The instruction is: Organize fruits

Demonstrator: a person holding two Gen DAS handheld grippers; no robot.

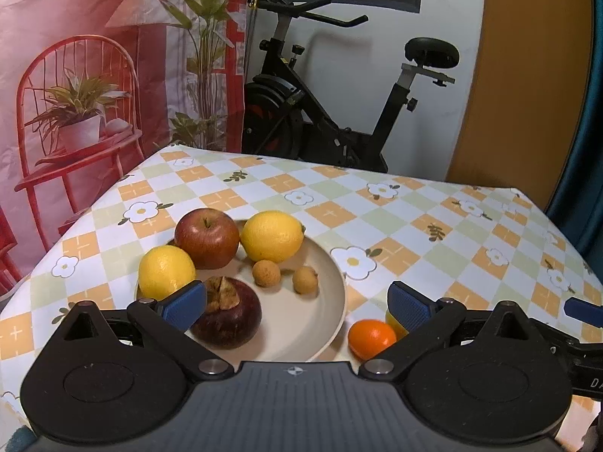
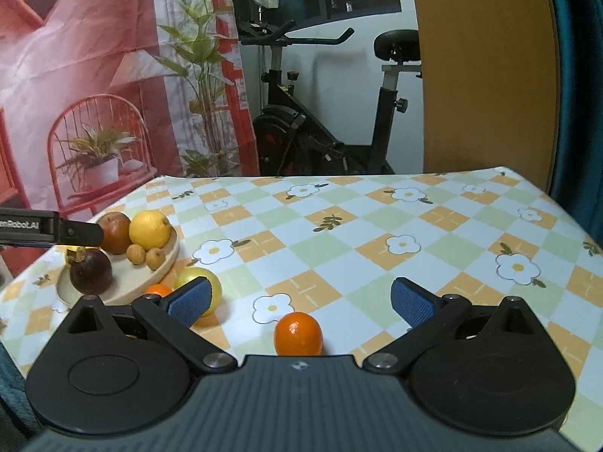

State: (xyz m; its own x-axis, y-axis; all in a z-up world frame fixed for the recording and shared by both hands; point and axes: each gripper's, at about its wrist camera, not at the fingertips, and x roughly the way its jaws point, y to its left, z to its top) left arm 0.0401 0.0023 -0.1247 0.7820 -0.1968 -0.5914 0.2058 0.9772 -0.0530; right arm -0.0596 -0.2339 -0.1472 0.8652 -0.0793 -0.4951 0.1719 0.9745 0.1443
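A cream plate (image 1: 331,286) holds a red apple (image 1: 207,237), two lemons (image 1: 272,235) (image 1: 166,271), a dark mangosteen (image 1: 230,318) and two small longans (image 1: 267,272) (image 1: 305,280). My left gripper (image 1: 297,307) is open above the plate's near side, empty. A small orange (image 1: 371,338) lies on the cloth just right of the plate, with a yellow fruit (image 1: 394,322) behind my right finger. In the right wrist view my right gripper (image 2: 299,305) is open and empty, with another orange (image 2: 298,333) on the cloth between its fingers. The plate (image 2: 166,263) sits at the left there.
The table (image 2: 339,233) has a checked flower cloth. Its far edge and right edge are near. A yellow-green fruit (image 2: 205,282) and a small orange (image 2: 158,289) lie by the plate. An exercise bike (image 1: 339,113) stands behind the table. The left gripper's arm (image 2: 49,228) shows at left.
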